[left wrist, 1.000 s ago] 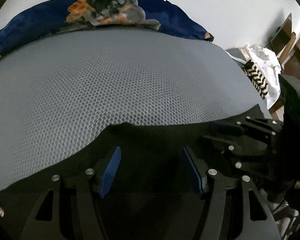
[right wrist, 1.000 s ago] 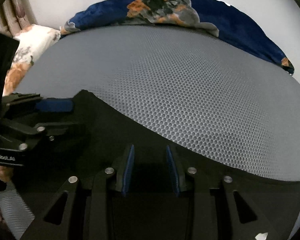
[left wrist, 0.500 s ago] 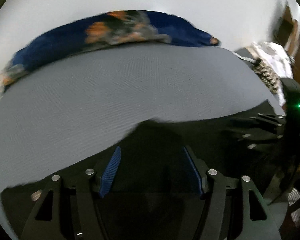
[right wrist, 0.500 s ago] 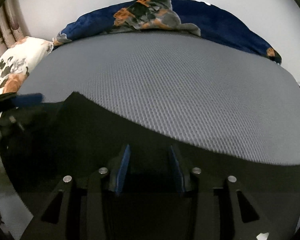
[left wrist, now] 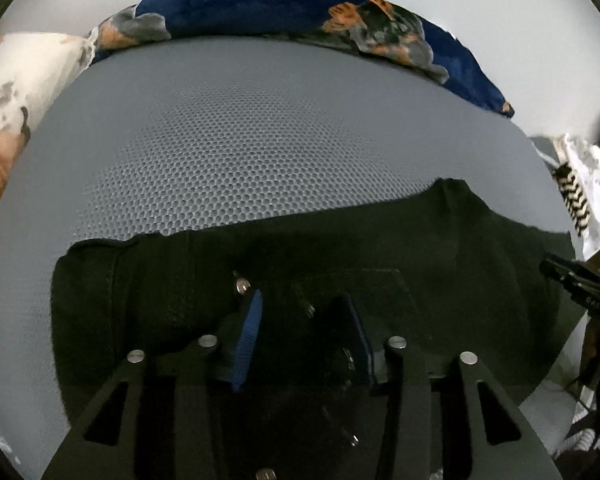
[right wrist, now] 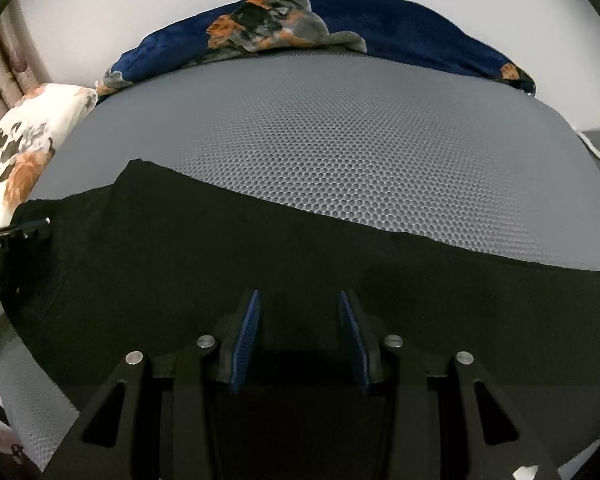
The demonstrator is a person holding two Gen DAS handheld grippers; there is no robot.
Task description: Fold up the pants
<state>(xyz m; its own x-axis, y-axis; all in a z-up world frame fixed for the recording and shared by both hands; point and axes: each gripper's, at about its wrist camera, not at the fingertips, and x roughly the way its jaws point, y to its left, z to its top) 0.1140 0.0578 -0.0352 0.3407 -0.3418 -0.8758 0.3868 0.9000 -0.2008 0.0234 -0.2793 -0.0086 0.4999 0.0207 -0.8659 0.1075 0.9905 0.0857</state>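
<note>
Left tongs [left wrist: 300, 340]: blue pads set narrowly apart over the waistband area of the black cloth pants [left wrist: 380, 260]; whether cloth is pinched between them cannot be told. Right tongs [right wrist: 300, 340]: parted to a similar gap above the flat black leg, gripping nothing visible. The pants lie spread across the grey honeycomb-mesh bed [right wrist: 360, 152], from 9 to 3 o'clock in both views. Judgement: a clean fold needs both tongs taking matching edges, lifting level. Navy floral blanket [right wrist: 380, 28] at 12 o'clock. No containers visible.
</note>
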